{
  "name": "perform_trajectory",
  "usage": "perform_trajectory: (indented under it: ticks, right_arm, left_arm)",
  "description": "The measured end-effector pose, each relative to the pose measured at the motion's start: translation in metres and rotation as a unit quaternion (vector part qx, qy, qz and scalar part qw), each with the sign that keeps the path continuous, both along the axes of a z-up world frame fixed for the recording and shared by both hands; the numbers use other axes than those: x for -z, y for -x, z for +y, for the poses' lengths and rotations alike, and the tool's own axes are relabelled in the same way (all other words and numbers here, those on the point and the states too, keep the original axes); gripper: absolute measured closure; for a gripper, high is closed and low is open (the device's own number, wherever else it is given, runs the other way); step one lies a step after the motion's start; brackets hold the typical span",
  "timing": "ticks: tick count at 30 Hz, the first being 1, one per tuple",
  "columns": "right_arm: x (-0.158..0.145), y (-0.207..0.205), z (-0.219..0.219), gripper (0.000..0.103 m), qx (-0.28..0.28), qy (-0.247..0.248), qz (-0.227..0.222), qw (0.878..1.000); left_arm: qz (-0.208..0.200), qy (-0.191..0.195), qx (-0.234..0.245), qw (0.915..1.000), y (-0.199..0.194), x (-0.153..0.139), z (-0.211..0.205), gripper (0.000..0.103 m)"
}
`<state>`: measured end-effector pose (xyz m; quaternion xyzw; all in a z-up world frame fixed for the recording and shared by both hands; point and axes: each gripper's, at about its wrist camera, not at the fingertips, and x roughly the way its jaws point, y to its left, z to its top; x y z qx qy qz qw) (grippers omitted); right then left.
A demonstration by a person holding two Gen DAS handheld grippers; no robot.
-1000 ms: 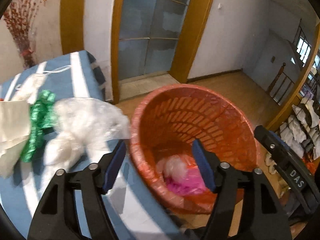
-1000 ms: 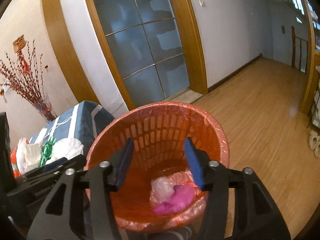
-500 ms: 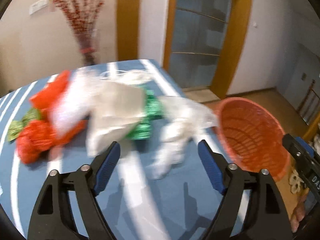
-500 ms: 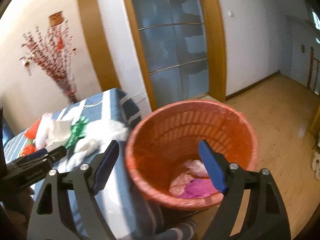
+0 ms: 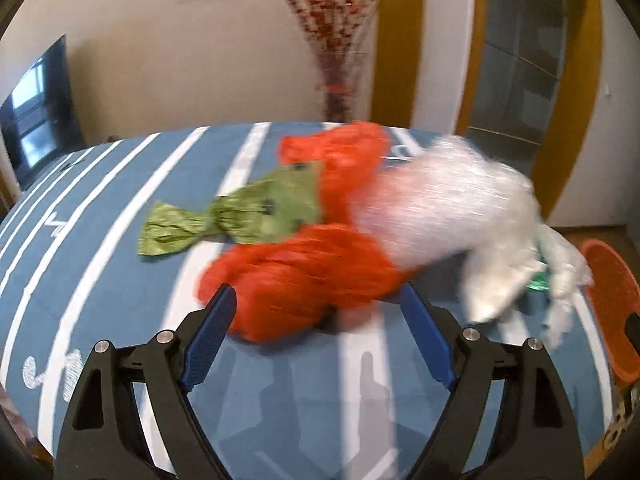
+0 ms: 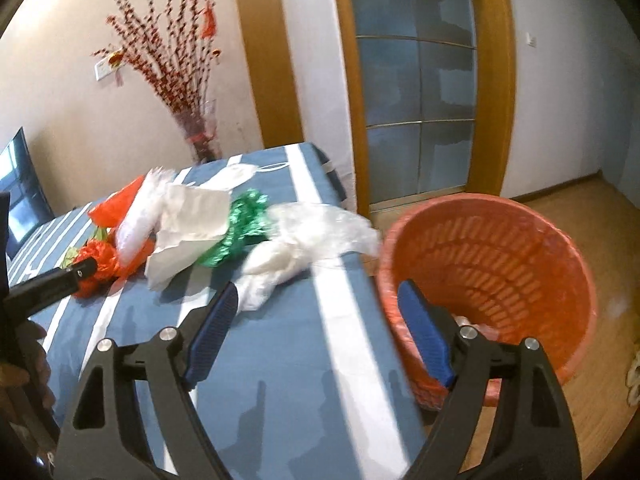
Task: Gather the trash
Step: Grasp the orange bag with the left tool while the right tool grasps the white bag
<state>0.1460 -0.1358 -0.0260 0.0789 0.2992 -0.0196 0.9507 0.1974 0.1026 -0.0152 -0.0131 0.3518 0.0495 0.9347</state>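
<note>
**Both claws swing back from the basket to the litter**

Both have left the orange basket [image 6: 500, 276]. The left claw [image 5: 318, 344], wide and empty, now faces red plastic trash [image 5: 304, 276] on the blue worktop [image 5: 100, 240]. The right claw [image 6: 320, 340], also wide and empty, hangs between worktop and basket. More collecting remains.

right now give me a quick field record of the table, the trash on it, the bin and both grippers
surface: blue cloth with white stripes on the table
trash on it: crumpled red plastic bag, olive green crinkled wrapper, white plastic bags, white paper sheet, shiny green foil ribbon
bin: orange plastic lattice basket beside the table's edge, some trash inside
left hand-held gripper: open, empty, nearest the red bag
right hand-held gripper: open, empty, over the table edge beside the basket
</note>
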Motion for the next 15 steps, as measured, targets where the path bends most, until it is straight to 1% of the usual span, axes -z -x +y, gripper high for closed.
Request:
perform_trajectory:
  ticks: [4,6,10,12,15]
  right_arm:
    - [0.000,-0.014,0.014,0.022,-0.008,0.004,0.004,1.000]
    - [0.001,-0.020,0.019,0.022,-0.008,0.007,0.005,1.000]
    - [0.002,-0.031,0.026,0.022,-0.009,0.012,0.009,1.000]
    - [0.004,-0.036,0.027,0.022,-0.008,0.013,0.013,1.000]
    - [0.008,-0.044,0.028,0.022,-0.007,0.012,0.021,1.000]
  left_arm:
    - [0.010,0.005,-0.007,0.9999,-0.013,0.006,0.018,0.019]
    - [0.018,0.010,0.000,0.9998,-0.021,0.010,0.021,0.019]
    - [0.031,0.004,0.011,0.9995,-0.033,0.017,0.024,0.017]
    - [0.038,0.014,0.018,0.9990,-0.037,0.020,0.028,0.017]
    - [0.037,0.029,0.026,0.9985,-0.037,0.021,0.036,0.018]
